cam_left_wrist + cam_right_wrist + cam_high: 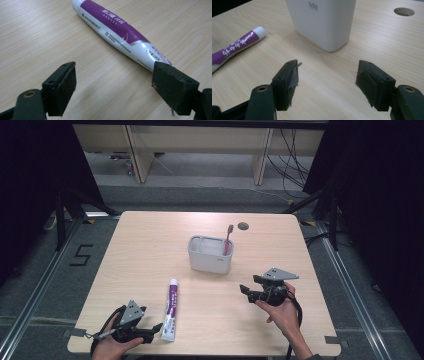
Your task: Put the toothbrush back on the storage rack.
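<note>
Bearing a white holder [210, 255], the wood table [150, 250] meets dark curtains [380, 195].

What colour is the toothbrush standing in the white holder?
The toothbrush is pinkish red, best seen in the high view.

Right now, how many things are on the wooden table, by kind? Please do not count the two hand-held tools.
White and purple toothpaste tube, lying flat: 1
White rectangular plastic holder, standing upright: 1
Red toothbrush, standing in the holder: 1
Total: 3
</note>
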Action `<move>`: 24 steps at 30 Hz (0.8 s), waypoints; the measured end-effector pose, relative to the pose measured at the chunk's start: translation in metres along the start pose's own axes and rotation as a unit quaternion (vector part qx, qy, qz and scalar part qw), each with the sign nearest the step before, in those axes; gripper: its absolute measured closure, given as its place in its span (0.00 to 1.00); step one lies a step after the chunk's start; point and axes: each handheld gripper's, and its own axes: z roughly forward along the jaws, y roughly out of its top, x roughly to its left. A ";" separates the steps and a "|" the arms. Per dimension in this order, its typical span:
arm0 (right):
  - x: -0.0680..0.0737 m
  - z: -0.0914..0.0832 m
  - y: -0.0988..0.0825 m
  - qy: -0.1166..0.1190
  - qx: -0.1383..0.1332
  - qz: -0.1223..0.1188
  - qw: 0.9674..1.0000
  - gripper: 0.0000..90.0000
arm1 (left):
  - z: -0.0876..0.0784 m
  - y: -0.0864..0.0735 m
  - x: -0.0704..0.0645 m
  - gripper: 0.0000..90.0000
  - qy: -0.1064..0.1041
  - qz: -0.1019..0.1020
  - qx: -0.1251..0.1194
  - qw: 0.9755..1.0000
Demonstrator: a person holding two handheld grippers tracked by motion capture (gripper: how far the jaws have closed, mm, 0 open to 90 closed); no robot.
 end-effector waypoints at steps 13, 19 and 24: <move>-0.001 -0.012 -0.020 0.003 0.015 -0.016 1.000 0.38 | 0.001 0.000 0.001 0.21 0.001 0.000 0.000 1.000; 0.002 -0.019 -0.028 -0.004 0.022 -0.004 1.000 0.36 | 0.000 -0.001 0.003 0.21 0.005 -0.003 0.001 1.000; 0.004 -0.021 -0.035 -0.005 0.027 -0.003 1.000 0.35 | -0.001 -0.001 0.002 0.21 0.008 -0.003 0.002 1.000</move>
